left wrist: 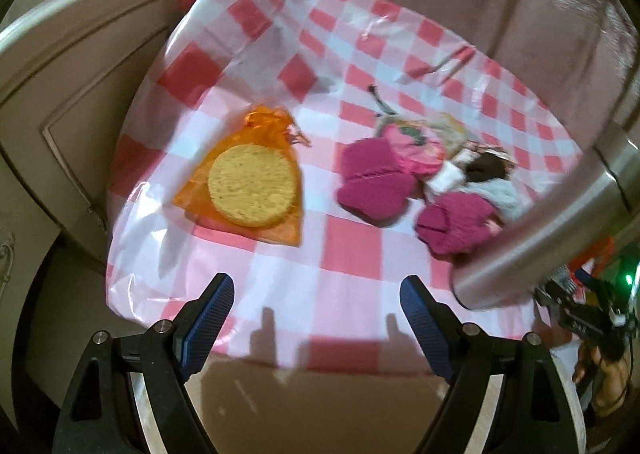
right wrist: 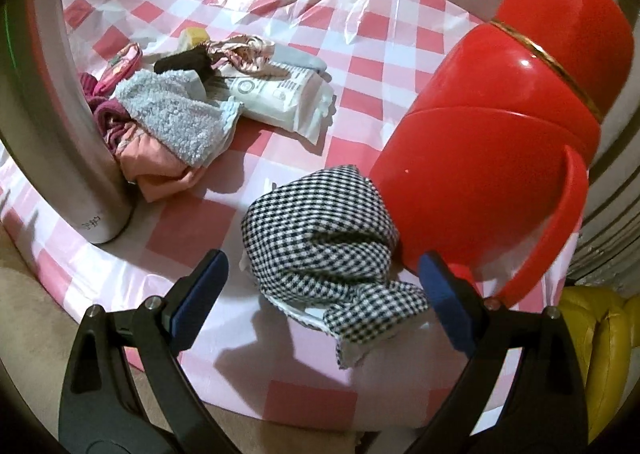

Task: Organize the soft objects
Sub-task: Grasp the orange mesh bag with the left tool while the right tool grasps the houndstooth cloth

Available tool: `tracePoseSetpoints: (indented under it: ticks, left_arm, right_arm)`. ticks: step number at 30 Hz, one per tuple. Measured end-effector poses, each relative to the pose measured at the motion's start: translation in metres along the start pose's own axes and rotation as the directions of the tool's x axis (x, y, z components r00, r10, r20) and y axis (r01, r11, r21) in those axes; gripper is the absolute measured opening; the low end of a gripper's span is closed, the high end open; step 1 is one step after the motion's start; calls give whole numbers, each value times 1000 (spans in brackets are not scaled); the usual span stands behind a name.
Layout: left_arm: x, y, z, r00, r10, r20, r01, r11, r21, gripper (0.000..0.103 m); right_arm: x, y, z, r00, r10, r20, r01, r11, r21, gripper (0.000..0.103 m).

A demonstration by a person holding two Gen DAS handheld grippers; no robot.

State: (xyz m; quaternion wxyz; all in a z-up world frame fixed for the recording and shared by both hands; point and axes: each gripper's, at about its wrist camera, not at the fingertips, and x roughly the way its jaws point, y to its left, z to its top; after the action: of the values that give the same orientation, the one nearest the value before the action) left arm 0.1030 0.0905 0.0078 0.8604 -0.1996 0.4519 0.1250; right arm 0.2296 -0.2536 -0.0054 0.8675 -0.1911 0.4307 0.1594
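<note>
In the left wrist view a round yellow sponge (left wrist: 253,185) lies on an orange mesh bag (left wrist: 276,232), with magenta knit pieces (left wrist: 376,182) and a pile of soft items to the right. My left gripper (left wrist: 318,288) is open and empty, near the table's front edge. In the right wrist view a black-and-white checked cloth (right wrist: 324,250) lies bunched at the front, between the fingers of my right gripper (right wrist: 324,278), which is open and empty. Behind it lie a grey fleece cloth (right wrist: 172,114), a peach cloth (right wrist: 160,170) and a white packet (right wrist: 280,98).
A pink-and-white checked plastic cloth (right wrist: 384,42) covers the round table. A red thermos jug (right wrist: 508,126) stands just right of the checked cloth. A steel flask (right wrist: 60,126) stands at left; it also shows in the left wrist view (left wrist: 560,222). A yellow cushion (right wrist: 600,338) sits at right.
</note>
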Motion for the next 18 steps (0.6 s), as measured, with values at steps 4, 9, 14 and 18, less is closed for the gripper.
tracePoseSetpoints:
  ticks: [4, 9, 14, 18]
  left_arm:
    - [19, 12, 21, 998, 64, -1, -64, 998, 2, 88]
    - [51, 23, 46, 992, 121, -31, -120, 992, 47, 89]
    - [71, 31, 59, 988, 150, -39, -147, 986, 77, 96]
    - [78, 30, 64, 988, 150, -42, -145, 983, 109, 98]
  right_arm:
    - [8, -3, 1, 1000, 16, -19, -15, 1000, 20, 97]
    - [19, -2, 1, 999, 35, -42, -34, 999, 20, 90]
    - [25, 1, 1, 995, 78, -59, -77, 997, 14, 64]
    - [21, 8, 0, 994, 105, -40, -106, 994, -8, 40]
